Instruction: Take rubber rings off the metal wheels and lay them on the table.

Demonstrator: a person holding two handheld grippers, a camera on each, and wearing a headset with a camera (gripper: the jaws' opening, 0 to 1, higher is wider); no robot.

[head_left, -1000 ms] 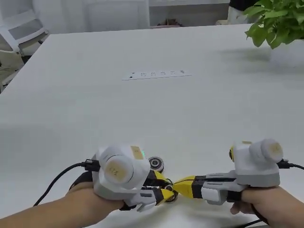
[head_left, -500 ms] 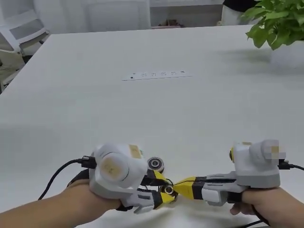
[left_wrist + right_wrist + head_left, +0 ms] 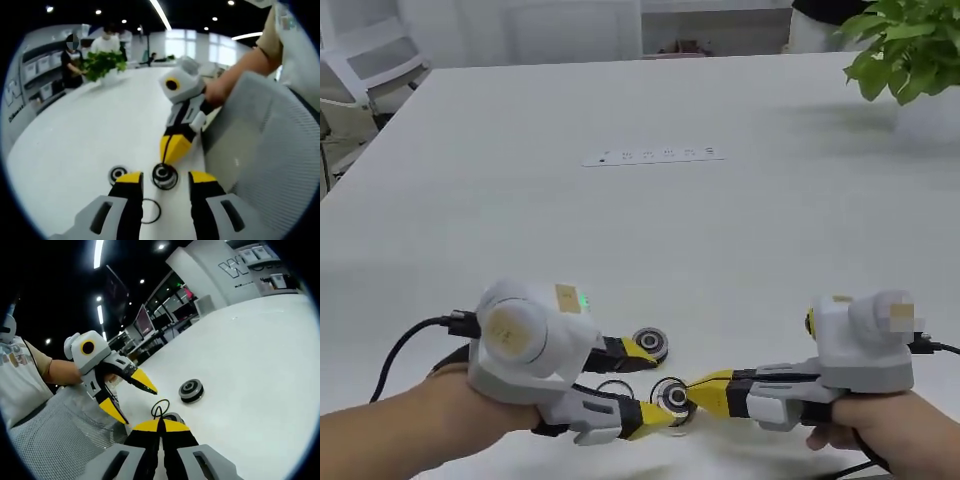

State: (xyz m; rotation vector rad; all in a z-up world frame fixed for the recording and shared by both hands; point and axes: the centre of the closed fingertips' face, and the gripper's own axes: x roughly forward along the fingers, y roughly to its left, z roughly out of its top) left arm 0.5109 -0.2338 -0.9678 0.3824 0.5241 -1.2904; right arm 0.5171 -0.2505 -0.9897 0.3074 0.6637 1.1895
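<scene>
At the bottom centre of the head view, your two grippers meet over the near wheel (image 3: 672,396) on the white table (image 3: 640,230). Your right gripper (image 3: 692,390) comes in from the right with its jaws drawn together to a point. That point rests against the wheel's edge, most likely to pin the wheel so it cannot slide. Whether it nips anything between the tips is too fine to tell. Your left gripper (image 3: 648,383) reaches in from the left with its jaws spread wide. In the left gripper view they stand one on either side of the wheel and grip nothing. One thin black rubber ring (image 3: 613,388) lies flat on the table just left of the wheel, inside the span of the open left jaws and held by neither gripper, so that ring looks done. A second wheel (image 3: 648,343) sits just above, apart from both grippers and probably next in line. Whether either wheel carries a ring cannot be made out.
</scene>
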